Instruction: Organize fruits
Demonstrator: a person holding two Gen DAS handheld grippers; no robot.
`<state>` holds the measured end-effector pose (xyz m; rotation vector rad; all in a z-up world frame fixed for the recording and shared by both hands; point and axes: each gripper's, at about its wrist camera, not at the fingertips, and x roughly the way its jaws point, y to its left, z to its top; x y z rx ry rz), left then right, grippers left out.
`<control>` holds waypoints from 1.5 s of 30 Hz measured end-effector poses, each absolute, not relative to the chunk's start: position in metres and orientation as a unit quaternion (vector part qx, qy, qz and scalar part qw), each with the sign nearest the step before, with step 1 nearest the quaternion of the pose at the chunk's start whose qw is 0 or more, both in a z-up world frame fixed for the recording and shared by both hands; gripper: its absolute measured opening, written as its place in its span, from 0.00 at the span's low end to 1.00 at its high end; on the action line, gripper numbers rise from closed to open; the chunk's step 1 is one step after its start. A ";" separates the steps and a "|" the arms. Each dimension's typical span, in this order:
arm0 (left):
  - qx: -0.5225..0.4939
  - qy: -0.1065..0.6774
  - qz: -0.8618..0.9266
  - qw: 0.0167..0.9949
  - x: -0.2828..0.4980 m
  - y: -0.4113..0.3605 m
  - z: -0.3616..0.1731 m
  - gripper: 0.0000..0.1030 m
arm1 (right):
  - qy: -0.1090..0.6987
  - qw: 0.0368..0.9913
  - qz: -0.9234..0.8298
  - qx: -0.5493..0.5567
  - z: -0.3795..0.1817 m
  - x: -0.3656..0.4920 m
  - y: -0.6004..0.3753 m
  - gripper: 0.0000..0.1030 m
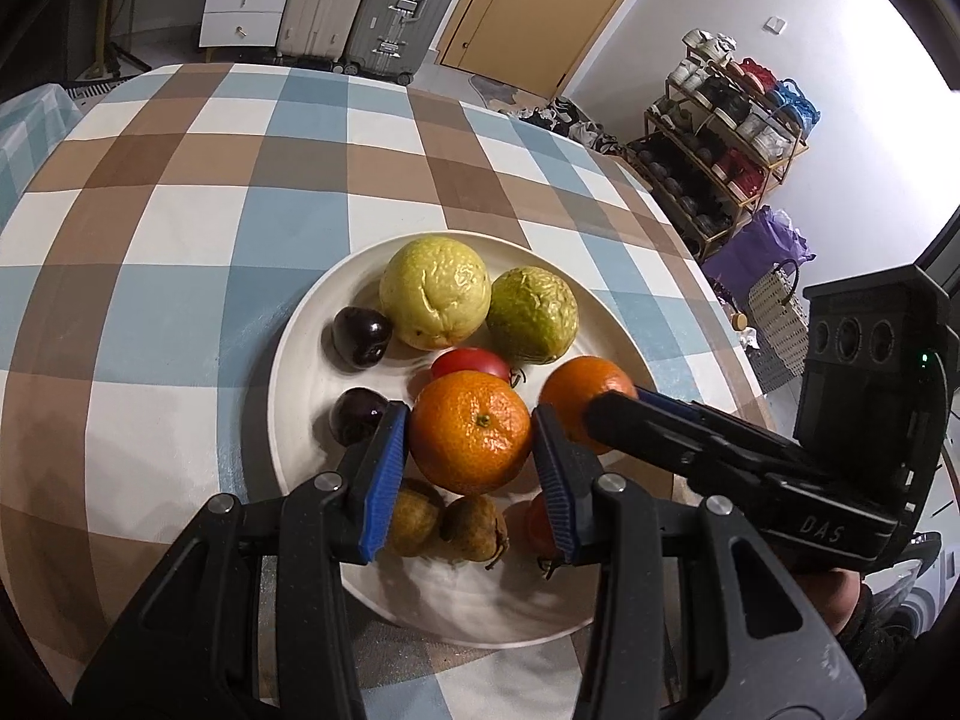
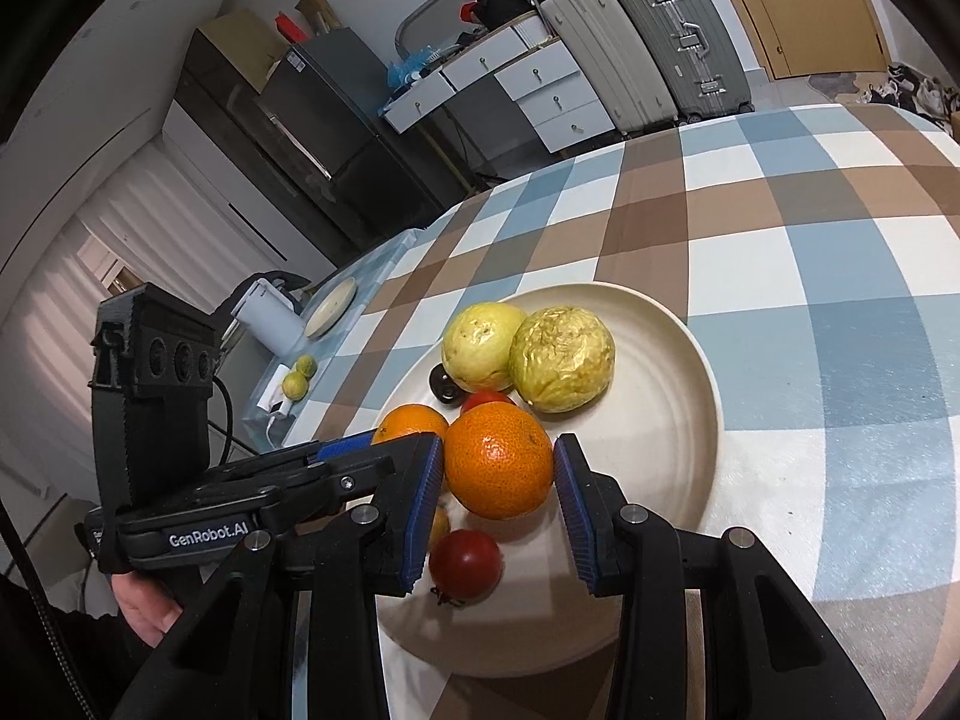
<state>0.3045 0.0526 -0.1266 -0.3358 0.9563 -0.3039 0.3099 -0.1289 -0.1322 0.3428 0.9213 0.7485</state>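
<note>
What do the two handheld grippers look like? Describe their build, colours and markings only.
Both are matte black plastic with silver pivot pins and ribbed blue finger pads. The left gripper reads "GenRobot.AI" in white, carries a boxy three-lens black module with a black cable, and is held by a bare hand. The right gripper reads "DAS" and shows a small green light.

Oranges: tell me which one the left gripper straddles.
The left orange, beside the dark plum, between the left gripper's fingers; the right orange sits at the right gripper.

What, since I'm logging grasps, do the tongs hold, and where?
Left tongs straddle one orange at its sides, right tongs the other orange; pads look touching, but a firm grip cannot be told.
</note>
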 end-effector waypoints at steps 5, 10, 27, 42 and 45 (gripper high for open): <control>-0.162 0.450 -0.142 0.867 0.306 0.054 -0.120 0.38 | 0.439 0.813 0.344 0.168 -0.136 0.315 -0.125 0.39; -0.161 0.444 -0.136 0.871 0.298 0.056 -0.111 0.44 | 0.437 0.813 0.345 0.172 -0.133 0.312 -0.127 0.48; -0.122 0.395 -0.085 0.906 0.228 0.048 -0.060 0.79 | 0.355 0.863 0.320 0.166 -0.075 0.250 -0.161 0.96; -0.067 0.330 -0.056 0.940 0.156 0.036 -0.028 0.98 | 0.266 0.912 0.286 0.124 -0.035 0.183 -0.173 1.00; -0.049 0.306 -0.045 0.950 0.141 0.031 -0.021 0.99 | 0.240 0.923 0.281 0.105 -0.029 0.169 -0.170 1.00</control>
